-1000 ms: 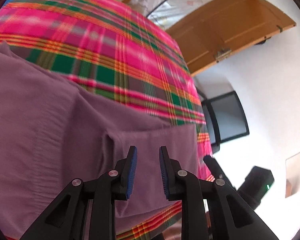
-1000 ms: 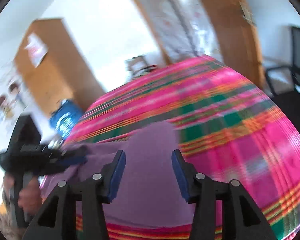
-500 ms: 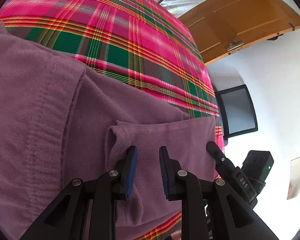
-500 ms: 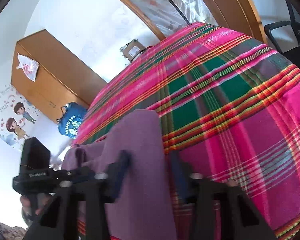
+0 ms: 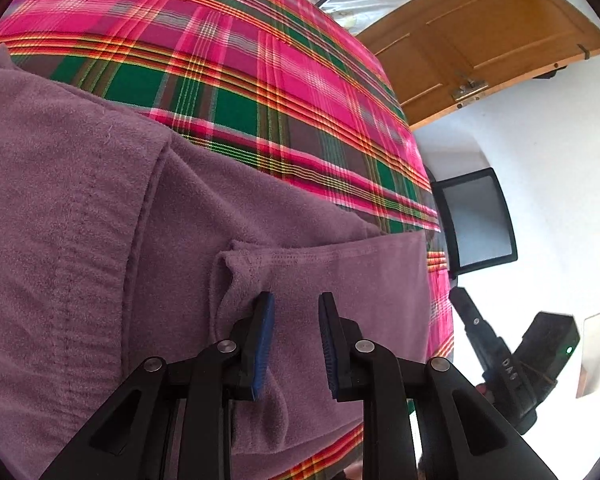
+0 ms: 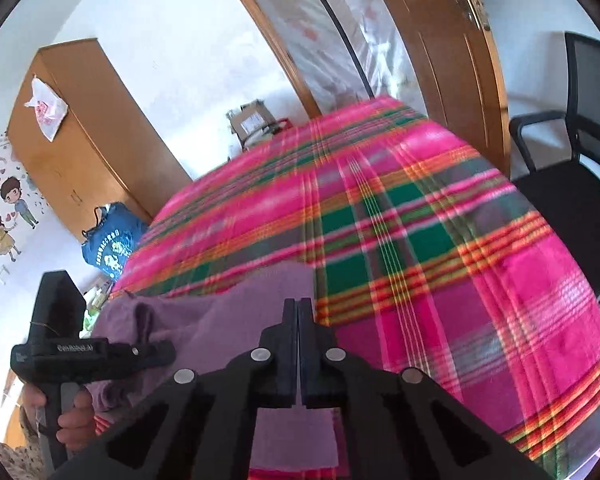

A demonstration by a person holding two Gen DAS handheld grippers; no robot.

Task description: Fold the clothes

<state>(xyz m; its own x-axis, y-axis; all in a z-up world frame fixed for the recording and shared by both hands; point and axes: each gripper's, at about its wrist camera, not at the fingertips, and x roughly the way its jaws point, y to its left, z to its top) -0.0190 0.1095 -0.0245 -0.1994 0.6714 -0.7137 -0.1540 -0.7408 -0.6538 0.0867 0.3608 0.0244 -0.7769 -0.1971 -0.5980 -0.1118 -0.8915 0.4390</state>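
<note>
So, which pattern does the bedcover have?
Pink, green and orange plaid; the bedcover shows sharpest in the left wrist view.

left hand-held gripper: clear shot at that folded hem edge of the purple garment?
Probably yes. The left hand-held gripper is open right over the purple garment, its folded hem edge just ahead, nothing between.

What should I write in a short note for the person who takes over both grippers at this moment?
Left gripper: open, fingers low over the stitched hem of the purple garment, nothing gripped.
Right gripper: jaws together at the garment's right edge; whether fabric is pinched cannot be seen.
The garment lies at the near edge of the plaid blanket, with layers already overlapping.
Done: partly folded at most.
Left: close the left gripper on the hem, check the right grip, carry the fold over and smooth it.
</note>
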